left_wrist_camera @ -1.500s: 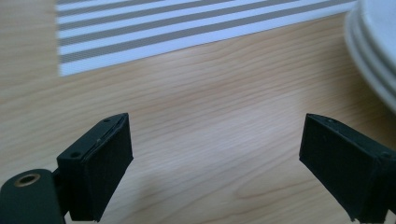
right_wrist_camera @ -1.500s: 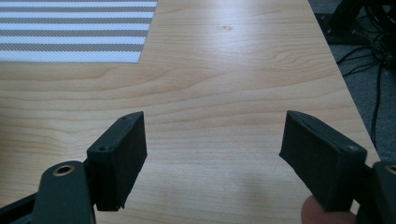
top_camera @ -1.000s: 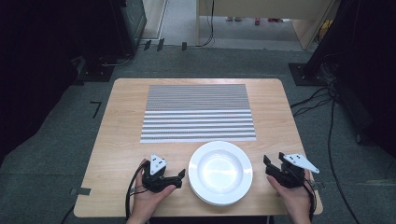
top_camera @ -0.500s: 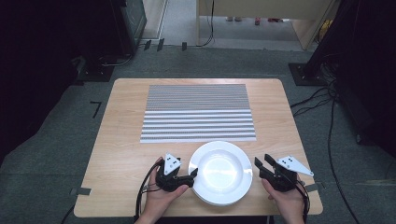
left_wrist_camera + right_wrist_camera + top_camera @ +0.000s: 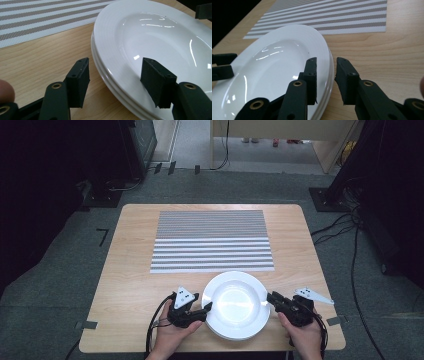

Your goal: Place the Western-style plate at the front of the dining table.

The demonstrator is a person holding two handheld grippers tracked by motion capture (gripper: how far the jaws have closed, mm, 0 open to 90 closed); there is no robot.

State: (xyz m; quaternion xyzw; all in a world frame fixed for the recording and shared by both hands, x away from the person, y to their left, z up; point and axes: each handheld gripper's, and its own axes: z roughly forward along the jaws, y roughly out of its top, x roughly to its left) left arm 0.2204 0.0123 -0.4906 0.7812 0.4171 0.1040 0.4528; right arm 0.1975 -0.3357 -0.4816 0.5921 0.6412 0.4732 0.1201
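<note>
Your two tongs straddle opposite edges of the plate stack.

Your left gripper (image 5: 206, 308) sits at the left edge of the stacked white plates (image 5: 235, 304); its jaws have just been closing, with one over the bowl of the top plate and the other outside the rim above the table (image 5: 130, 285), a clear gap on both sides, so it is still released. The plates lie between your two tools, just on your side of the striped mat (image 5: 212, 240). Your right gripper (image 5: 271, 298) is at the right edge; its jaws have just been closing too and now stand narrow around the rim, one inside, one outside, but you cannot tell whether the pads press yet.
</note>
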